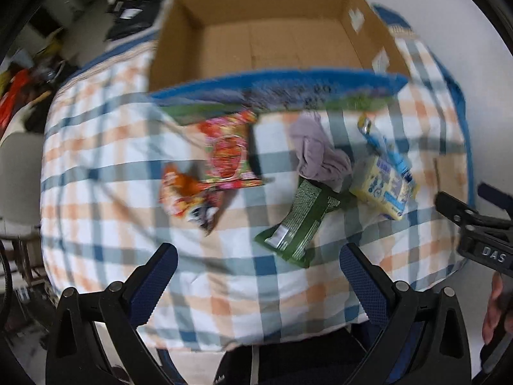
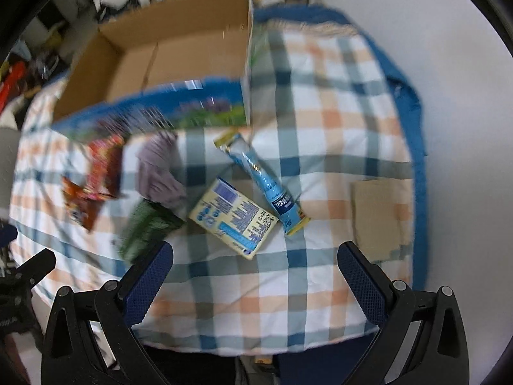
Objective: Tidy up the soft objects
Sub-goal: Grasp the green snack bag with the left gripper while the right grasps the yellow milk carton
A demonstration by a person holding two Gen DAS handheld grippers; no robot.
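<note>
An open cardboard box [image 1: 272, 45] [image 2: 179, 61] stands at the far side of a plaid-covered table [image 1: 112, 166] [image 2: 320, 112]. In front of it lie a red snack bag [image 1: 229, 150] [image 2: 104, 163], an orange snack bag [image 1: 186, 192] [image 2: 78, 202], a crumpled lilac cloth [image 1: 320, 154] [image 2: 158, 173], a green packet [image 1: 298, 224] [image 2: 146, 227], a yellow pack [image 1: 384, 183] [image 2: 234, 215] and a blue tube packet [image 2: 266, 183]. My left gripper [image 1: 258, 276] is open and empty above the near table edge. My right gripper [image 2: 255, 272] is open and empty, near the yellow pack.
A flat cardboard piece [image 2: 378, 218] lies at the table's right side. Clutter and dark items [image 1: 134, 9] sit on the floor beyond the table at the left. A white wall [image 2: 400, 6] is at the right. The right gripper's body [image 1: 481, 234] shows in the left wrist view.
</note>
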